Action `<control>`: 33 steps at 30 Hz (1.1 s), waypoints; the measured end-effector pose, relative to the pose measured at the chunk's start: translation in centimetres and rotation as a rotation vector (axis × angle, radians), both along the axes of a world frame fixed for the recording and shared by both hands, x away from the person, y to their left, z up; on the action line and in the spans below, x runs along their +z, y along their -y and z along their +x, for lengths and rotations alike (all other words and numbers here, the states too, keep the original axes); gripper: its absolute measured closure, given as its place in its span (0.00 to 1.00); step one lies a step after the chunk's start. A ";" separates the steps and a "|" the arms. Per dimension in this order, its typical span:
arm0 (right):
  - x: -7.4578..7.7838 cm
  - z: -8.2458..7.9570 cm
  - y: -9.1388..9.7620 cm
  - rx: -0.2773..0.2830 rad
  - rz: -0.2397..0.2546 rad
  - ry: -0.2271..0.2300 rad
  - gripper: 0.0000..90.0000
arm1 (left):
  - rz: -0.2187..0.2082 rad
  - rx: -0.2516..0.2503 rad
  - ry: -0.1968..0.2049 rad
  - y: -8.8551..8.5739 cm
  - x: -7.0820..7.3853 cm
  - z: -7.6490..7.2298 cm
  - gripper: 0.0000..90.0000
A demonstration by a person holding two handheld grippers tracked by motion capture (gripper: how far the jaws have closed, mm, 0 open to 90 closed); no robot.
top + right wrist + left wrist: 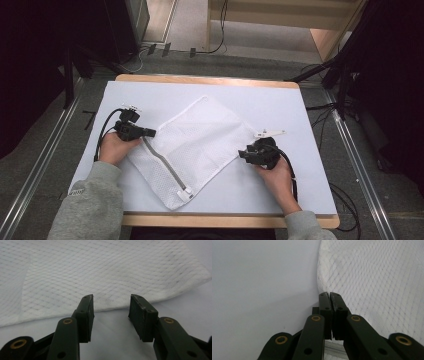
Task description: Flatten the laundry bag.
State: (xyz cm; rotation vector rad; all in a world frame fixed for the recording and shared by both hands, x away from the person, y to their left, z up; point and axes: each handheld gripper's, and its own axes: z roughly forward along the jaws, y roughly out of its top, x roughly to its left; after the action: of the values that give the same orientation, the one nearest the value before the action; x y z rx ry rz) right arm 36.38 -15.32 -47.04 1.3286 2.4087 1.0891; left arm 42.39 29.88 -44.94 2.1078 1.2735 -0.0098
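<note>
A white mesh bag [192, 150] is laid flat, turned cornerwise, near the middle of a pale-topped table [280, 102], its grey zip [165, 167] running along the lower left edge. From the high view, the left gripper [150, 133] is seen at the bag's left corner and the right gripper [242, 154] at its right corner, each held in a hand; jaw positions cannot be made out there.

In the left gripper view, the jaws are seen pressed together at the mesh bag's [374, 277] edge; whether a fold of mesh is pinched between them cannot be told, though a strip of zip [333, 348] is visible beneath them.

In the right gripper view, the jaws are seen standing apart, with nothing between them but bare tabletop, just short of the bag's hem [112, 305].
</note>
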 end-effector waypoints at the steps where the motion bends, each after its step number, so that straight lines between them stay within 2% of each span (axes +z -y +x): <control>1: -0.1 0.2 -0.3 0.005 -0.011 -0.001 0.62 | -0.001 0.001 -0.001 0.0 -0.1 -0.2 0.99; 3: -0.2 0.5 -0.7 0.007 -0.028 0.021 0.63 | -0.004 0.003 0.001 -0.1 -0.2 -0.6 0.99; 7: -0.3 0.5 -1.8 0.002 -0.085 0.082 0.72 | -0.005 0.004 0.001 -0.1 -0.2 -1.2 0.99; 8: -0.3 0.5 -2.0 -0.002 -0.095 0.087 0.75 | -0.006 0.002 0.001 -0.1 -0.2 -1.3 0.99; 11: -0.1 0.5 -2.5 -0.003 -0.115 0.086 0.95 | -0.005 -0.006 0.001 0.0 -0.2 -1.5 0.99; 13: -0.1 0.6 -2.5 0.003 -0.114 0.081 0.99 | -0.009 -0.007 0.000 0.0 -0.2 -1.5 1.00; 15: 0.0 0.8 -2.5 0.009 -0.110 0.066 1.00 | -0.017 -0.003 -0.001 0.0 -0.2 -1.4 1.00; 16: 0.1 1.1 -2.3 0.007 -0.101 0.044 1.00 | -0.021 0.002 0.001 0.1 -0.2 -1.5 1.00; 20: 0.3 2.3 -1.6 -0.007 -0.102 0.031 1.00 | -0.036 0.001 0.007 0.2 0.0 -1.6 1.00; 23: 0.4 3.5 -0.7 -0.021 -0.076 0.015 1.00 | -0.043 -0.004 0.007 0.6 0.1 -2.0 1.00; 29: 0.7 5.7 0.9 -0.052 -0.047 0.013 1.00 | -0.057 -0.022 0.016 1.7 0.2 -3.6 1.00; 33: 0.5 7.1 1.3 -0.064 -0.042 0.004 1.00 | -0.034 -0.023 0.025 2.7 0.1 -4.8 1.00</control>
State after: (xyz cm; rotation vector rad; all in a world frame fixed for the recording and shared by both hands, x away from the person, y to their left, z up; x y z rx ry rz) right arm 43.43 -16.58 -46.53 1.3785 2.3555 1.0180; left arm 37.56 27.15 -44.81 2.0876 1.2258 -0.0143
